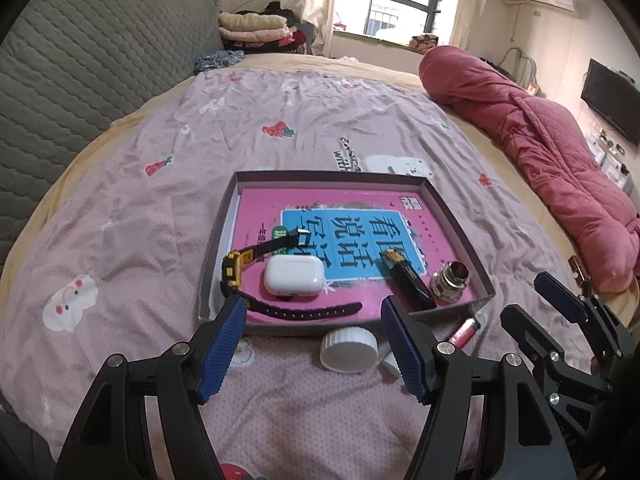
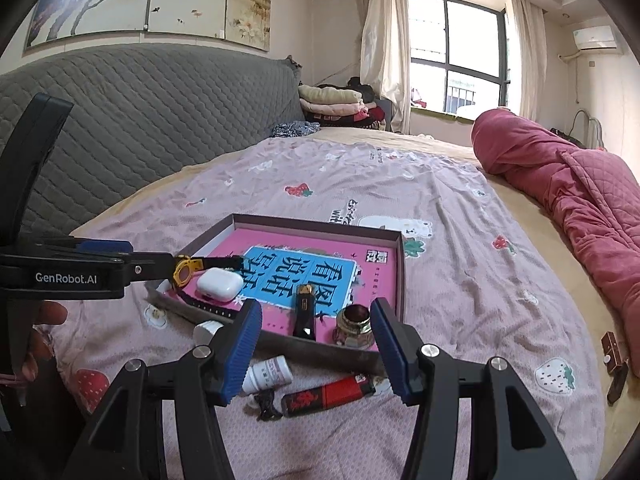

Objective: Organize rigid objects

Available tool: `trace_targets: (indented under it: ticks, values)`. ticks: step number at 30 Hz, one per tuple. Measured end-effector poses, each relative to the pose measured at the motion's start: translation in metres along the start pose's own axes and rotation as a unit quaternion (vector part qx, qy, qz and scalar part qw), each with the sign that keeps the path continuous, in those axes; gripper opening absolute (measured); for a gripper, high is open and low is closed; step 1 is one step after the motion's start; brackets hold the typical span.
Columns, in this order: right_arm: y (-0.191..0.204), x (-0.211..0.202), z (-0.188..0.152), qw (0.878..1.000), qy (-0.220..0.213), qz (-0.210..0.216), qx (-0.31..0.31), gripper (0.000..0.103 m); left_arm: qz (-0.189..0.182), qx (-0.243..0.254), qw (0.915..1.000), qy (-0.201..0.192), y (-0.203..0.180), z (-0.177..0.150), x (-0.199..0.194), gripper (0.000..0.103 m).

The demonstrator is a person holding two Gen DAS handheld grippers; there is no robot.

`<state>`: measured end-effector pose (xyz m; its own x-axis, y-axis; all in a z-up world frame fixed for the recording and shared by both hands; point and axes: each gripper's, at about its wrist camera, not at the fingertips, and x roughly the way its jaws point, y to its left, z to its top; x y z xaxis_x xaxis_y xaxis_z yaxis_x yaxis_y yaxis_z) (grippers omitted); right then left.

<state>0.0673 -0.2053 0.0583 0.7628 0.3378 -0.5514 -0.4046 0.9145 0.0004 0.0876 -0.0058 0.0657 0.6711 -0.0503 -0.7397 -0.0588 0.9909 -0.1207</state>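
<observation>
A shallow grey tray (image 1: pixel 456 220) (image 2: pixel 401 272) on the bed holds a pink book, a yellow-and-black watch (image 1: pixel 234 272) (image 2: pixel 185 272), a white earbud case (image 1: pixel 292 278) (image 2: pixel 220 285), a black lighter (image 1: pixel 408 282) (image 2: pixel 306 312) and a metal fitting (image 1: pixel 450 280) (image 2: pixel 354 326). In front of the tray lie a white bottle (image 1: pixel 348 350) (image 2: pixel 268 372), a red tube (image 1: pixel 464 330) (image 2: pixel 332 394) and a small black piece (image 2: pixel 266 404). My left gripper (image 1: pixel 312 344) is open above the white bottle. My right gripper (image 2: pixel 316 350) (image 1: pixel 532 304) is open above the red tube.
The bed has a pink printed sheet (image 1: pixel 240 140). A rolled red quilt (image 1: pixel 540 140) (image 2: pixel 580 200) lies along the right. A grey padded headboard (image 1: pixel 80 60) is at the left. A small brown box (image 2: pixel 612 350) (image 1: pixel 576 268) lies at the right edge.
</observation>
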Motion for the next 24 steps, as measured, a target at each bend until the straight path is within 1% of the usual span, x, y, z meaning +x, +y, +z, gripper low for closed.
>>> trace_targets:
  ticks: [12, 24]
  values:
    - [0.003, -0.010, -0.007, 1.000, 0.009, -0.006, -0.003, 0.056, -0.004, 0.002, 0.9999, 0.009, 0.000, -0.008, -0.006, 0.072]
    - [0.003, -0.016, -0.015, 1.000, 0.023, -0.005, 0.000, 0.056, -0.005, 0.016, 0.9993, 0.033, -0.004, -0.024, -0.004, 0.072]
